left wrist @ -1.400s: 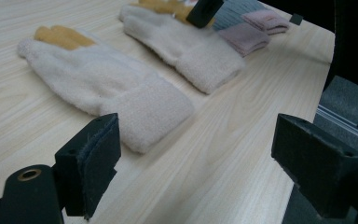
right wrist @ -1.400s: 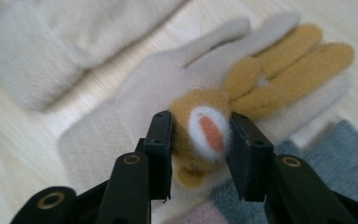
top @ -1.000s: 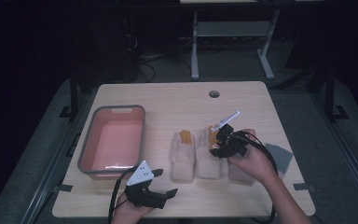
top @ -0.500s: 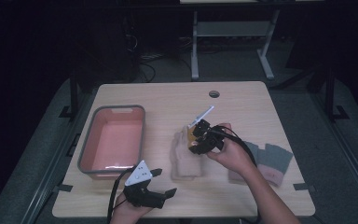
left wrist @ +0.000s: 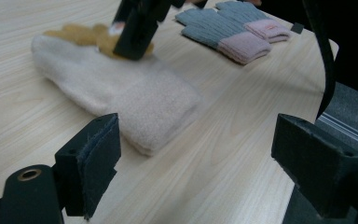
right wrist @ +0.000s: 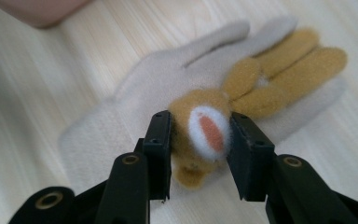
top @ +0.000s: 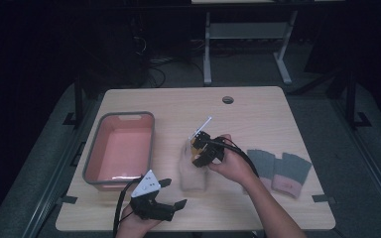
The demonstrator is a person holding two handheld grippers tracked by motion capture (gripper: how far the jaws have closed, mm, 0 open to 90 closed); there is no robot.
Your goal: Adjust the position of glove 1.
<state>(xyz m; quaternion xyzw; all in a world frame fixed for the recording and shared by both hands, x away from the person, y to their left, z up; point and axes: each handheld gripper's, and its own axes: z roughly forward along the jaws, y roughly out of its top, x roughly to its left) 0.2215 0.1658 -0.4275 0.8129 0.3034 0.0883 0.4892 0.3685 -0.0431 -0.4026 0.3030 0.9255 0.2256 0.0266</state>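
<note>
My right gripper is shut on a mustard-yellow glove, its pads pressing the end that bears a white-and-orange patch. The glove's fingers rest on a beige fleece glove lying flat at the table's middle. My left gripper is open near the front edge with nothing between its jaws, short of the beige glove's cuff.
A grey tub with a pink inside stands at the left. A pair of grey gloves with pink cuffs lies at the right, beside the right forearm. A round cable hole sits near the far edge.
My right gripper has moved left and slightly down with the mustard glove, over the beige glove, which uncovered the grey gloves. The left gripper has stayed put.
</note>
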